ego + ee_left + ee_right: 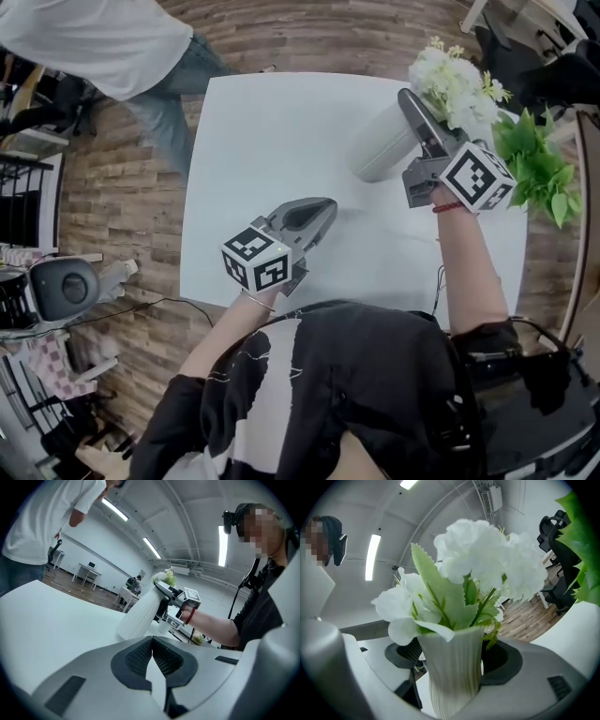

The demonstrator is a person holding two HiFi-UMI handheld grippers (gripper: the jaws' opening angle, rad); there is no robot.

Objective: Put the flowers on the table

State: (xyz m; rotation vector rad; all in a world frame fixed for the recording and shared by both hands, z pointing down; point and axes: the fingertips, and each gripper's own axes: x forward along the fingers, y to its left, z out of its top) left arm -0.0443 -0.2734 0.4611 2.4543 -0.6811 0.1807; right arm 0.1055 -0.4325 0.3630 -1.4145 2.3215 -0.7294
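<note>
Flowers (487,559) stand in a white vase (384,141) clamped at its neck between the jaws of the right gripper (452,660), likely so the bunch travels as one, tilted over the table's (272,131) far right corner on an outstretched forearm, while the left gripper (151,660), jaws together and empty, hovers over the table's near edge.

Wood-plank floor (122,187) surrounds the white table (281,122). Beyond the table stand white desks (89,568) and black office chairs (555,573), under a vaulted ceiling (187,517) with strip lights (222,543).
</note>
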